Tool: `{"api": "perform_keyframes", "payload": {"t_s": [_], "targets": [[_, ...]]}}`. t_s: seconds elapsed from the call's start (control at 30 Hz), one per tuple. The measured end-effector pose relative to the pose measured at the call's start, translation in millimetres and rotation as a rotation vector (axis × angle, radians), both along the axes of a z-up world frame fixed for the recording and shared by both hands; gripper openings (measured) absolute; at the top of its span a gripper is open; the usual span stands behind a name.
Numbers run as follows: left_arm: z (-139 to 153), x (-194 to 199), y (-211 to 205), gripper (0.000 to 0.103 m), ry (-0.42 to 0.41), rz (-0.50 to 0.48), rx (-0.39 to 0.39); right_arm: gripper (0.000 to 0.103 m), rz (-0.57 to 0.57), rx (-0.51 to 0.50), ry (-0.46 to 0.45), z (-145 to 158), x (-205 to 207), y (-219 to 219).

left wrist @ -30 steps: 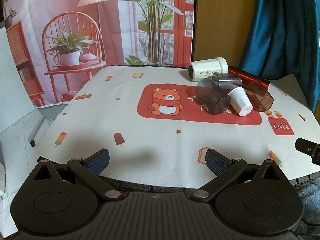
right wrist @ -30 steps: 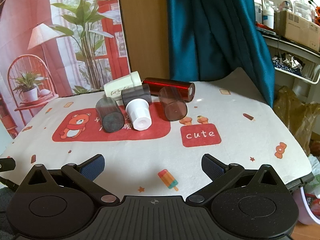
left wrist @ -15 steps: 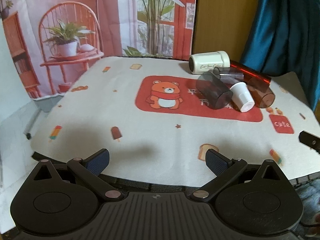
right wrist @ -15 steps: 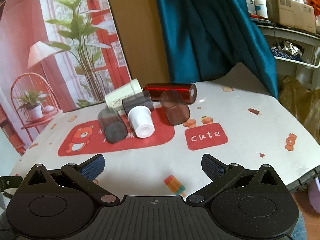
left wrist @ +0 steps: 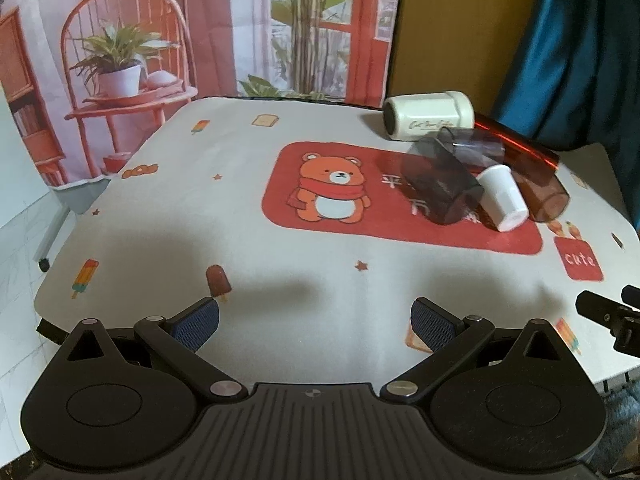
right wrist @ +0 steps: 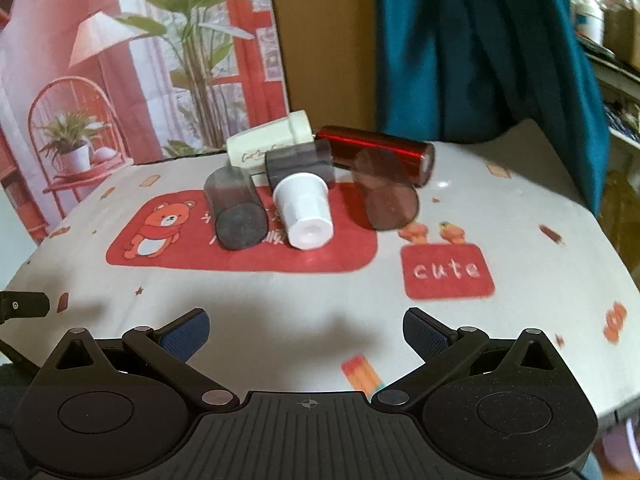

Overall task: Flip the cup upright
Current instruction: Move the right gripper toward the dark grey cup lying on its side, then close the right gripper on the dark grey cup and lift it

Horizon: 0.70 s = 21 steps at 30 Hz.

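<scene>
1. My left gripper [left wrist: 315, 316] is spread wide with nothing between its fingers, above the near edge of the tablecloth [left wrist: 168, 216].
2. My right gripper [right wrist: 306, 326] is likewise wide apart and holds nothing.
3. From the right gripper, the cups lie in a cluster at 12 o'clock, well apart from it.
4. The white cup [right wrist: 305, 210] lies on its side, between a grey cup [right wrist: 236, 210] and a brown cup [right wrist: 386, 192].
5. Behind them lie a cream cup [right wrist: 268, 146] and a red tube [right wrist: 380, 152].

Right gripper [right wrist: 306, 326] gapes before toppled white cup [right wrist: 305, 210].
</scene>
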<state>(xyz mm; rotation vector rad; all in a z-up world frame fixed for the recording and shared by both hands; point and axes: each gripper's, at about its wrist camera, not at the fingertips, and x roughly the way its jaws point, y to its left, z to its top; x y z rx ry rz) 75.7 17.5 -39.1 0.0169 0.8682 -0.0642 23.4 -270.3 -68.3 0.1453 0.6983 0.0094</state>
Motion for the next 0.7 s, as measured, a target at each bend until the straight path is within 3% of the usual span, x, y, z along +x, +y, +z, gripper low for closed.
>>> {"api": "perform_keyframes", "payload": {"t_s": [0.37,0.5,0.7], "targets": [[-3,38,45,0.103,0.014,0.140,-0.034,0.101,0.132,-0.091,-0.084,0,78,28],[-1,46,66,0.103,0.021,0.198,-0.069,0.094,0.204,-0.153,-0.094,-4,123,53],[27,65,102,0.103,-0.071,0.259,-0.046,0.086,0.256,-0.234,-0.038,-18,179,84]]}}
